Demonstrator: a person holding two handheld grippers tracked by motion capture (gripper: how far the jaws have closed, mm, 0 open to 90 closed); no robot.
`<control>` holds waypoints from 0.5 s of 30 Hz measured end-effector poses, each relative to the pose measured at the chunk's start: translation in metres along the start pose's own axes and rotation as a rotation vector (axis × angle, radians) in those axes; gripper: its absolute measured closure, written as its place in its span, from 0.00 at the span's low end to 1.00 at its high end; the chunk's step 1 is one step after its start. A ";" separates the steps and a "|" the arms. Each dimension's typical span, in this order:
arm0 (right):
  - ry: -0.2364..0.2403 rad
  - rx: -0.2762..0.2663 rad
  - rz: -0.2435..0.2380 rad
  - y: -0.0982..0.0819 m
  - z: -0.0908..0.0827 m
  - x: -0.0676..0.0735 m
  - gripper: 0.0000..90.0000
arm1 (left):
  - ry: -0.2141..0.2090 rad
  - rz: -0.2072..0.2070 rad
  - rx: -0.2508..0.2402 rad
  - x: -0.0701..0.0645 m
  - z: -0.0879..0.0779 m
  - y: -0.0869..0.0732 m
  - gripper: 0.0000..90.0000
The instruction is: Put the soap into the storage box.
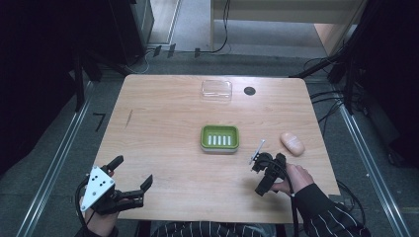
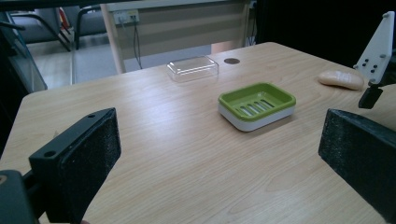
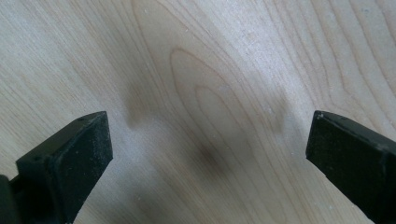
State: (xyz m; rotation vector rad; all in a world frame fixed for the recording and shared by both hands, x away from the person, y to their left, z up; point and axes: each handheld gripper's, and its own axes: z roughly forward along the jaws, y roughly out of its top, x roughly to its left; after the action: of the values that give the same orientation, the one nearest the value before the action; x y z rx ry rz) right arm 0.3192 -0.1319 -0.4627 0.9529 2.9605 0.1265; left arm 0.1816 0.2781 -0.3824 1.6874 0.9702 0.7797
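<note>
The green soap dish (image 1: 220, 138) sits mid-bench, soap bar (image 1: 292, 142) at its 3 o'clock, clear lid (image 1: 216, 90) at 12. My left gripper (image 1: 132, 177) at 7 and right gripper (image 1: 258, 176) at 5 have fingers released. My left gripper view shows the dish between spread fingers (image 2: 77, 163). My right gripper view shows bare bench (image 3: 210, 70).

Before you: a wooden table (image 1: 163, 148) on grey floor (image 1: 59, 148). Cables (image 1: 222, 34) trail behind. Dark surroundings flank both sides.

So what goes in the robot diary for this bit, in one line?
left hand-held gripper open, empty | right hand-held gripper open, empty | soap beside green dish
</note>
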 end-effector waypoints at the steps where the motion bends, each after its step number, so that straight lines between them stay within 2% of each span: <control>1: -0.002 0.001 -0.002 0.000 0.000 0.000 0.01 | 0.000 0.000 0.002 0.000 0.000 0.000 0.00; 15: -0.019 -0.010 -0.002 0.001 -0.002 0.000 0.01 | 0.004 -0.006 0.006 0.001 0.002 0.000 0.00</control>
State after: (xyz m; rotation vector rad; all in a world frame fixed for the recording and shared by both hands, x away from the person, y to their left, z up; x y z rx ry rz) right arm 0.3196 -0.1314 -0.4606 0.9446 2.9412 0.1310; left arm 0.1834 0.2778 -0.3828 1.6880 0.9805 0.7771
